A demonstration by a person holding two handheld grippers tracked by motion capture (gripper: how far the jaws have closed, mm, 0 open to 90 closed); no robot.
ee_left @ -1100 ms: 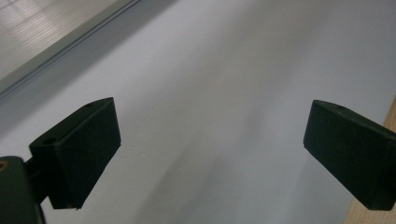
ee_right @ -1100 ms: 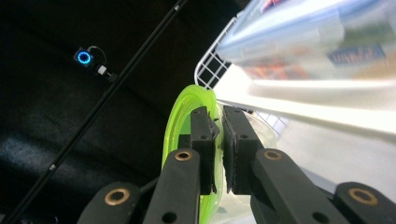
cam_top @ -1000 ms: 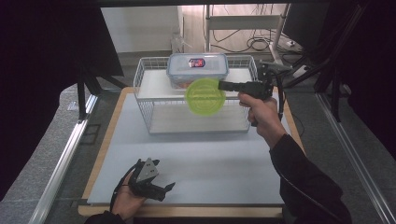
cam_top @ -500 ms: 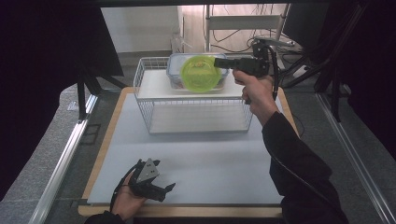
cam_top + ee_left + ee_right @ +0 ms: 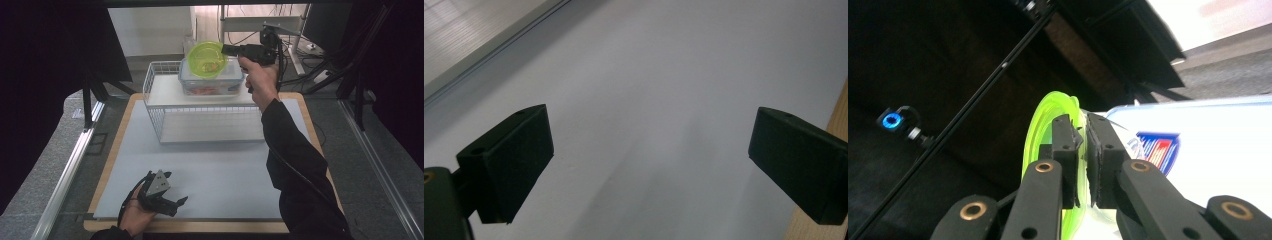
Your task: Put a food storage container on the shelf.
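Note:
My right gripper (image 5: 226, 49) is shut on the rim of a translucent lime-green bowl (image 5: 206, 58), holding it tilted on edge above a clear lidded container (image 5: 214, 80). In the right gripper view the two pads pinch the green bowl's (image 5: 1045, 131) wall, with the container's white lid (image 5: 1208, 145) and its red-and-blue label behind. The container sits on the shelf of a white wire basket (image 5: 159, 116) at the back of the table. My left gripper (image 5: 172, 204) rests near the front left edge, open; its fingers (image 5: 511, 165) stand wide over bare white mat.
A white mat (image 5: 215, 175) covers the wooden-edged table (image 5: 320, 150). Dark curtains flank both sides, and a metal rail (image 5: 70, 165) runs along the left. Cables and a shelf frame (image 5: 280, 25) lie behind the basket.
The right gripper has carried the green bowl up and toward the back, from in front of the basket's shelf to over the lidded container. The left gripper has stayed put.

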